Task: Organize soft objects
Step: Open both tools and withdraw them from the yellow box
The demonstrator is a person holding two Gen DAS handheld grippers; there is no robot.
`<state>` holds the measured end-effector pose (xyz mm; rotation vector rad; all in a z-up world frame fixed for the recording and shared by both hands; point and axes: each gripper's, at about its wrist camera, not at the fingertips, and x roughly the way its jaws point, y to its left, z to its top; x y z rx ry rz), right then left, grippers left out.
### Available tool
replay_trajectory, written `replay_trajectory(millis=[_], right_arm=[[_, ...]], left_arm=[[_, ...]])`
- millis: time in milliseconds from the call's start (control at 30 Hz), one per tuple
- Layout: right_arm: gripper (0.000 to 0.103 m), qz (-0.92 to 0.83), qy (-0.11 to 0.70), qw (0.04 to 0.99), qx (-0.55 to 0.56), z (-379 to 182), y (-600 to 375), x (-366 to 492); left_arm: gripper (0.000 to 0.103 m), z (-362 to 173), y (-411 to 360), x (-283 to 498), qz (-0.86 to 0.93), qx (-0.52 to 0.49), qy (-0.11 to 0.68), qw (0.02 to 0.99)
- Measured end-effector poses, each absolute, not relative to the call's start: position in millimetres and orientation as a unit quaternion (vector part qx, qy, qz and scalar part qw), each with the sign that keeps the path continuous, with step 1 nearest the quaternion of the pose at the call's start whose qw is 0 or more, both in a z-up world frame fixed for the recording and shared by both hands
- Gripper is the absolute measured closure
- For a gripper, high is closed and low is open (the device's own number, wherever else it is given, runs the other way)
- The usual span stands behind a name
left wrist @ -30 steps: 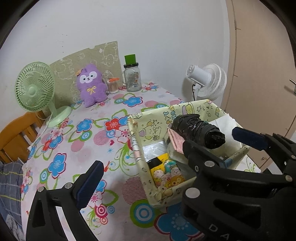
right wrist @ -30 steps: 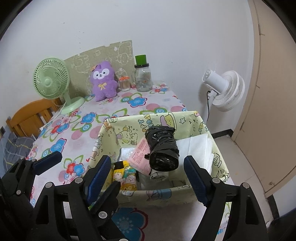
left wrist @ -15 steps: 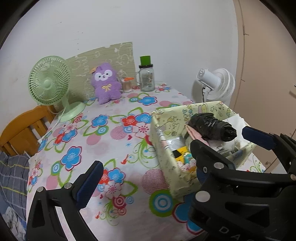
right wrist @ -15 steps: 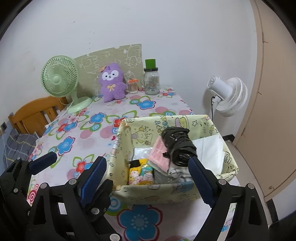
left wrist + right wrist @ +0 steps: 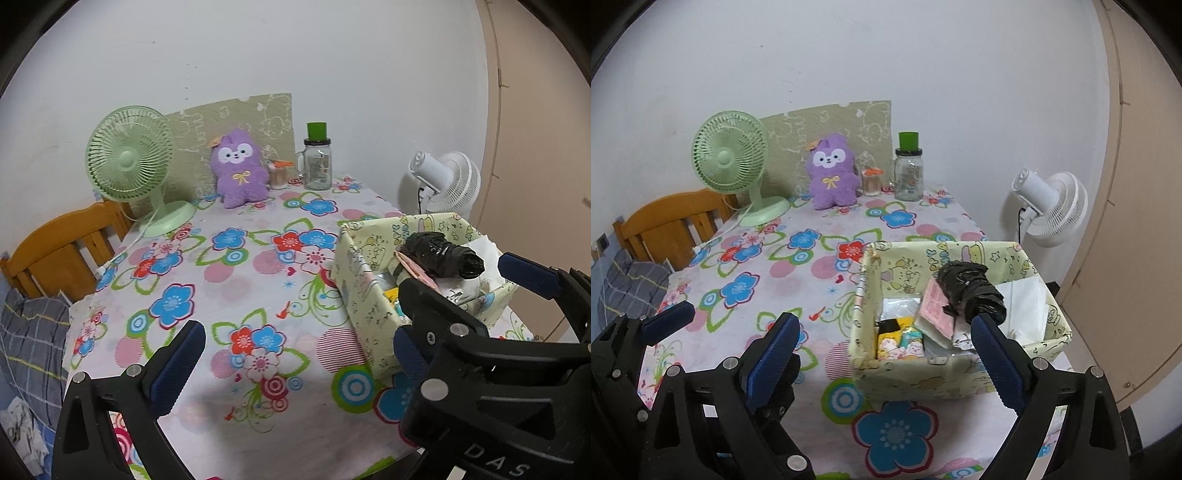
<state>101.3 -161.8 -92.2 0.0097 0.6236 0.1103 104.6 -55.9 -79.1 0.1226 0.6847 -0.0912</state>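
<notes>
Black bundle point(image 5: 971, 295) in box point(image 5: 908, 376); right gripper point(image 5: 886, 354) jaws opening, empty; left gripper point(image 5: 295, 362) wide.

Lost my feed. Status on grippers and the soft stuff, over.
Left gripper open, empty. Right gripper opening, nothing between jaws. Black bundle in yellow box; purple plush at back of table. Path clear.

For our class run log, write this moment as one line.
left gripper: open, empty | right gripper: opening, empty | black bundle: in box | purple plush: on table, untouched

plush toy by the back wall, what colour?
Purple plush toy with a white face and yellow bow; clearest in the right wrist view.
</notes>
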Motion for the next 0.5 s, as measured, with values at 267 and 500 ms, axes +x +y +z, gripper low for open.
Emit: replay_trajectory(millis=[267, 500], right_arm=[[0.007, 0.070, 0.289, 0.955, -0.004, -85, -146, 92], [0.005, 0.072, 0.271, 0.960, -0.012, -79, -139, 84]], left_arm=[[0.000, -71, -30, 91, -0.016, 0.049, 0.320, 0.946], [0.000, -66, -5, 78, 0.006, 0.031, 0.305, 0.952]])
